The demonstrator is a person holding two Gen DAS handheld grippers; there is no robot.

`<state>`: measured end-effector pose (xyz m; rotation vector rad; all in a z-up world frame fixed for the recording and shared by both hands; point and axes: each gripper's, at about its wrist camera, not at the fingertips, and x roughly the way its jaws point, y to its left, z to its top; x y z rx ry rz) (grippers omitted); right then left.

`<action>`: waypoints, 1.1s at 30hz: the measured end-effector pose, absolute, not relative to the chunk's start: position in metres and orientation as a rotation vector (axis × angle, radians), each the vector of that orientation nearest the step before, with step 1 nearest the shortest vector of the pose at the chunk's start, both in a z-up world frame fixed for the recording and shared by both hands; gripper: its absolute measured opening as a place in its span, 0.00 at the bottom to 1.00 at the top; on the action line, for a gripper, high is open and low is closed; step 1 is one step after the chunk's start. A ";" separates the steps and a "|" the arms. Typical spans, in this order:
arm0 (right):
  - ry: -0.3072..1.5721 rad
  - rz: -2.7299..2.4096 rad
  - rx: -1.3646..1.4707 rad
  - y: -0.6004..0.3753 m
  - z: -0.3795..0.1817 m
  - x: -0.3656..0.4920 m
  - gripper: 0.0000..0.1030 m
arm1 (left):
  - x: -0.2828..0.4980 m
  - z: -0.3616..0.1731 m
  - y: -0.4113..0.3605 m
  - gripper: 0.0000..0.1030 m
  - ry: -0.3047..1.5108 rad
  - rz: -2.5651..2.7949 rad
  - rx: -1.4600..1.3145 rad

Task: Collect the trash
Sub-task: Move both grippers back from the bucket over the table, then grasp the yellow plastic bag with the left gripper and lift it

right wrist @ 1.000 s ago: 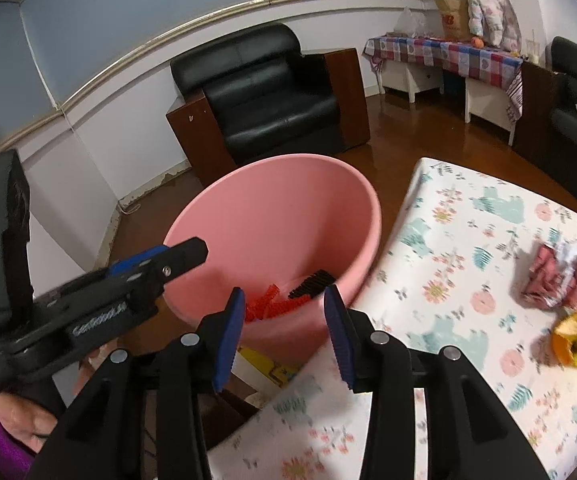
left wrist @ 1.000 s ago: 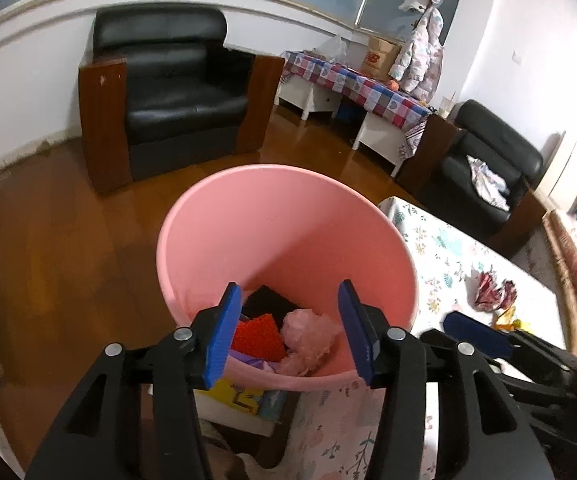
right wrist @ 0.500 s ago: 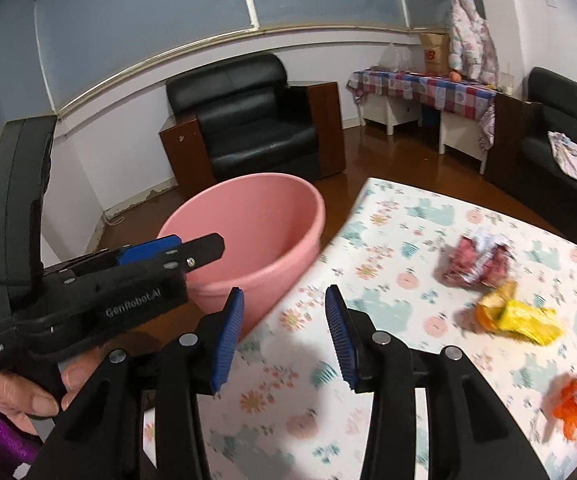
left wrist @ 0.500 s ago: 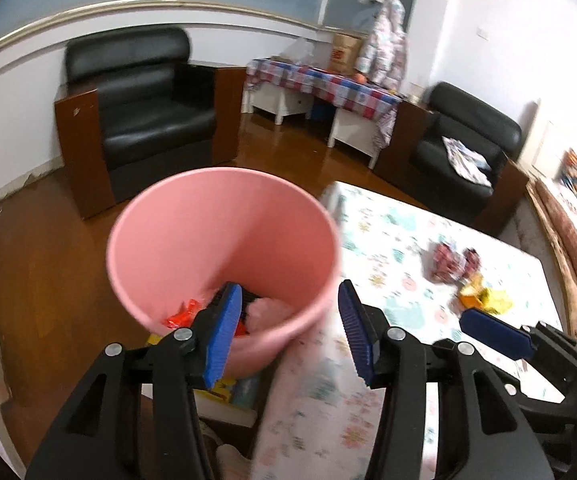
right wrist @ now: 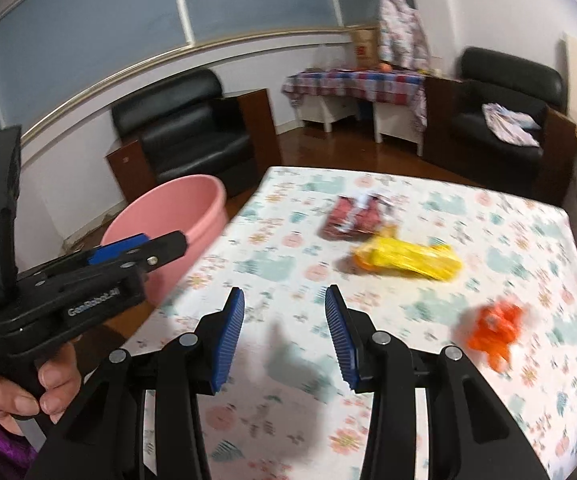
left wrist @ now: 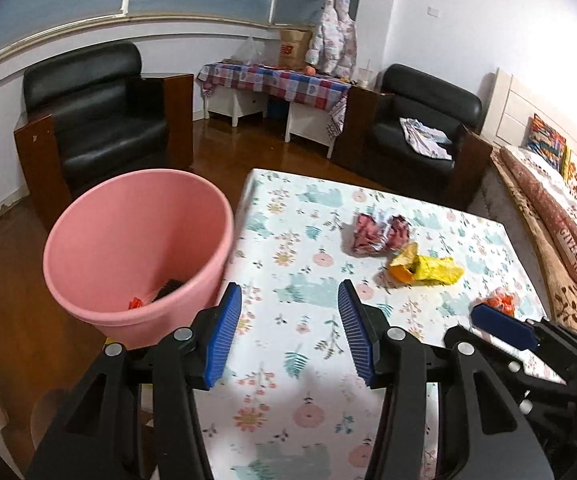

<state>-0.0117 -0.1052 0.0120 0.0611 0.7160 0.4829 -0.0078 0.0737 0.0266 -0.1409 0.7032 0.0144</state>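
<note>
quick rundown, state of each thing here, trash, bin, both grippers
pink bin: upright beside the table, some trash inside
red wrapper: crumpled, on table
yellow wrapper: crumpled, on table
orange scrap: on table
left gripper: open, empty
right gripper: open, empty

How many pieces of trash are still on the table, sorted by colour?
Red and white crumpled wrapper: 1
Yellow wrapper: 1
Orange scrap: 1
Total: 3 pieces on the table. More trash lies in the pink bucket, only partly visible, so it is not counted.
</note>
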 end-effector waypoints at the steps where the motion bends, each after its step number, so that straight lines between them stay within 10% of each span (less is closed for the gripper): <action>1: 0.719 0.473 0.074 -0.112 0.011 -0.012 0.40 | -0.008 0.026 0.071 0.49 0.706 0.011 -0.137; 33: 0.770 0.041 0.264 -0.302 -0.030 -0.039 0.40 | 0.006 0.012 -0.041 0.49 0.757 -0.364 0.048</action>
